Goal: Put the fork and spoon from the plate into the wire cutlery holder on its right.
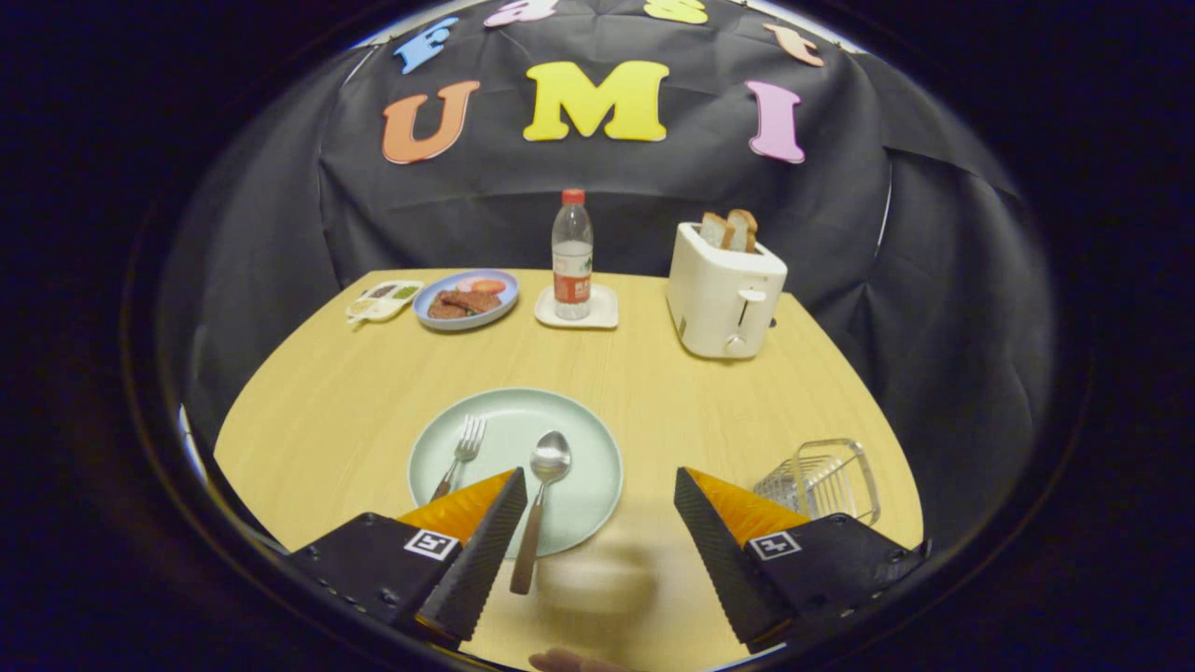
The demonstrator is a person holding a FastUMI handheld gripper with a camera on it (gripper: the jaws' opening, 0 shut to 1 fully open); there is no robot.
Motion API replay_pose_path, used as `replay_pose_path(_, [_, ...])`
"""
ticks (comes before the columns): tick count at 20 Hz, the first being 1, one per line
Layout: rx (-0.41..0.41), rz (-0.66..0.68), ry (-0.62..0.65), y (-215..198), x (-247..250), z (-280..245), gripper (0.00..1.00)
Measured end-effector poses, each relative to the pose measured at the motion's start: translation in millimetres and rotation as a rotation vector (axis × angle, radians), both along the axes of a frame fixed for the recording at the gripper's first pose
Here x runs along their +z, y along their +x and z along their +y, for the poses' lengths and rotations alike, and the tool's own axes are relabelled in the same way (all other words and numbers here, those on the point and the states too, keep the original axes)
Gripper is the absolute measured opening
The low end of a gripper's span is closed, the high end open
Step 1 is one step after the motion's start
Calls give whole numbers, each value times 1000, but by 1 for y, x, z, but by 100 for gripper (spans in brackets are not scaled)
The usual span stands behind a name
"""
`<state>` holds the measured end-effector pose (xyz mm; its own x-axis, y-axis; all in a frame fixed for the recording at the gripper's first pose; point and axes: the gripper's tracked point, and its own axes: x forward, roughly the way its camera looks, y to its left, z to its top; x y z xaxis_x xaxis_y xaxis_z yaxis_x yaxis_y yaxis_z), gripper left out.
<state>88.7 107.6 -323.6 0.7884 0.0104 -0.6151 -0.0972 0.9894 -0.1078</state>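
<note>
A pale green plate (pixel 579 439) lies on the wooden table just ahead of my fingers. On it rest a metal fork (pixel 462 451), at the left, and a metal spoon (pixel 546 467) near the middle. The spoon's handle runs back over the plate's rim, beside my left finger (pixel 485 546); the fork's handle end is hidden behind that finger. My gripper (pixel 597 485) is open, with nothing held between its fingers. The wire cutlery holder (pixel 822 481) stands right of the plate, just beyond my right finger (pixel 724 551).
At the back of the table stand a white toaster (pixel 724 294) with bread slices, a water bottle (pixel 571 257) on a white coaster, a blue plate of food (pixel 465 299) and a small sauce tray (pixel 383 301). A fingertip (pixel 569 661) shows below the fingers.
</note>
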Motion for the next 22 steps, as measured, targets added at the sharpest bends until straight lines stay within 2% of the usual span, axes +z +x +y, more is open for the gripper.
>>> replay_pose_path(7, [-44,113,42,6,-54,36,97])
replay_pose_path(11, [-47,157,15,9,-74,41,86])
replay_pose_path(15, [-76,226,14,5,-92,41,48])
replay_pose_path(16, [-80,234,24,4,-93,44,36])
replay_pose_path(18, [-78,235,26,4,-94,46,21])
replay_pose_path(20, [-89,229,-8,7,-97,40,21])
replay_pose_path(22, [-83,234,0,4,-94,42,9])
